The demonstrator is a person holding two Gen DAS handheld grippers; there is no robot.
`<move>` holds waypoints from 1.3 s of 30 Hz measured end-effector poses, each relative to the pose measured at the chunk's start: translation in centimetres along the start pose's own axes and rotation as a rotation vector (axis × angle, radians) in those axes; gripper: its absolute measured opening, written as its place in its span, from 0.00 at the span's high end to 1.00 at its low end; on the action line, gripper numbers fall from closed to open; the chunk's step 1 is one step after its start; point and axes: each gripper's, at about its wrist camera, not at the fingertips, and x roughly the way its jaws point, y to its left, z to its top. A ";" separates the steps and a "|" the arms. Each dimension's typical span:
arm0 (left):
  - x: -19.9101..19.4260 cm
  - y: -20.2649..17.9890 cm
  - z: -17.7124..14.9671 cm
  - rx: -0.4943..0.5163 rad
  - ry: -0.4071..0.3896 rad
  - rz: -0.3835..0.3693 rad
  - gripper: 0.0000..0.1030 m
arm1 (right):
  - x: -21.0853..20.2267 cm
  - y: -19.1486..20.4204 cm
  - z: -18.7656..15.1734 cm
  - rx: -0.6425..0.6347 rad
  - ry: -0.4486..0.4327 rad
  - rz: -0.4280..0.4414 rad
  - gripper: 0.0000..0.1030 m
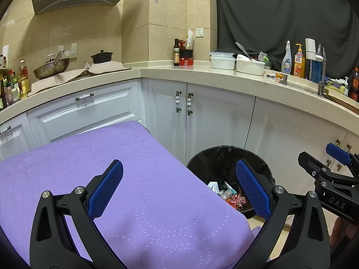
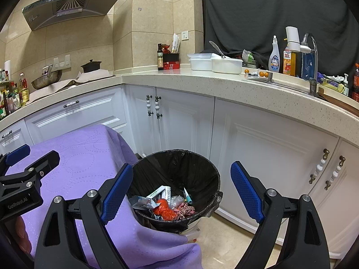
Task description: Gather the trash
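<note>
Trash bin [image 2: 177,179] below right gripper [image 2: 181,192]

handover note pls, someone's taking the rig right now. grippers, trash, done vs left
Left gripper: open, empty, over the purple dotted tablecloth.
Right gripper: open, empty, above the round bin with black liner on the floor beside the table.
Trash: white carton, orange crumpled wrapper, red checked ribbon bow, teal-tipped pen and clear plastic all lie in the bin.
Done: no trash visible on the cloth.
Left: check table parts out of view.
</note>
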 end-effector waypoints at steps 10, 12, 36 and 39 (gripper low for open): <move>0.1 0.1 0.0 -0.004 0.001 0.001 0.05 | 0.1 -0.1 0.0 -0.002 0.000 0.003 0.17; 0.1 0.2 0.0 -0.009 0.003 -0.001 0.05 | 0.1 -0.1 0.0 -0.002 0.003 0.002 0.17; 0.6 0.3 0.2 -0.028 0.002 -0.001 0.05 | 0.4 -0.1 0.1 -0.006 0.007 0.003 0.17; 0.6 0.2 0.3 -0.028 0.003 0.001 0.05 | 0.6 0.0 0.1 -0.006 0.009 0.003 0.17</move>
